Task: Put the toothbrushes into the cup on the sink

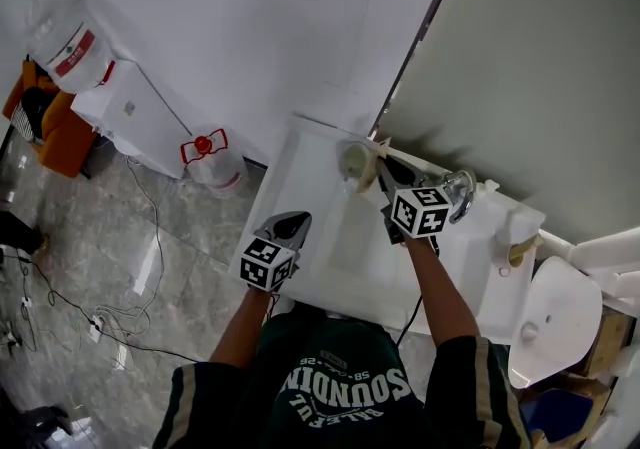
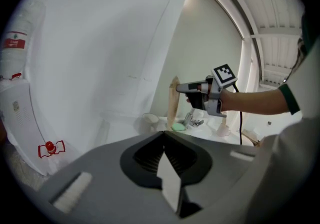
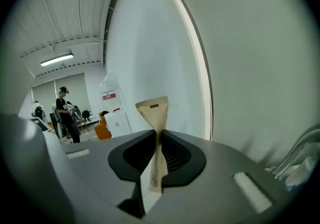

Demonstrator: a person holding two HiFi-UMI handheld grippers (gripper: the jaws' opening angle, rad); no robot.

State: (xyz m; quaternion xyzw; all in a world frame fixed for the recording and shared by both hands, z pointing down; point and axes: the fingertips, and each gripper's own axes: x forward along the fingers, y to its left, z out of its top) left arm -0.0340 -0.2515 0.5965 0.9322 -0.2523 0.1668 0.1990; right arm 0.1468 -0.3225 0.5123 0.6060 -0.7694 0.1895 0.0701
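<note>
My right gripper (image 1: 385, 167) is raised over the back of the white sink (image 1: 300, 197) and is shut on a toothbrush in a tan paper packet (image 3: 154, 113). In the left gripper view the packet (image 2: 173, 103) hangs upright from those jaws, just right of the pale cup (image 2: 149, 120). From the head view, the cup (image 1: 352, 159) stands at the sink's back edge with the packet's tip (image 1: 380, 147) beside it. My left gripper (image 1: 287, 229) hovers at the sink's front left, jaws together with nothing between them (image 2: 164, 144).
A chrome faucet (image 1: 460, 192) and a green soap (image 2: 178, 127) sit right of the cup. A toilet (image 1: 555, 312) is at the right. On the left stand a water dispenser (image 1: 70, 37) and a floor jug (image 1: 210, 162). People stand far off (image 3: 65, 113).
</note>
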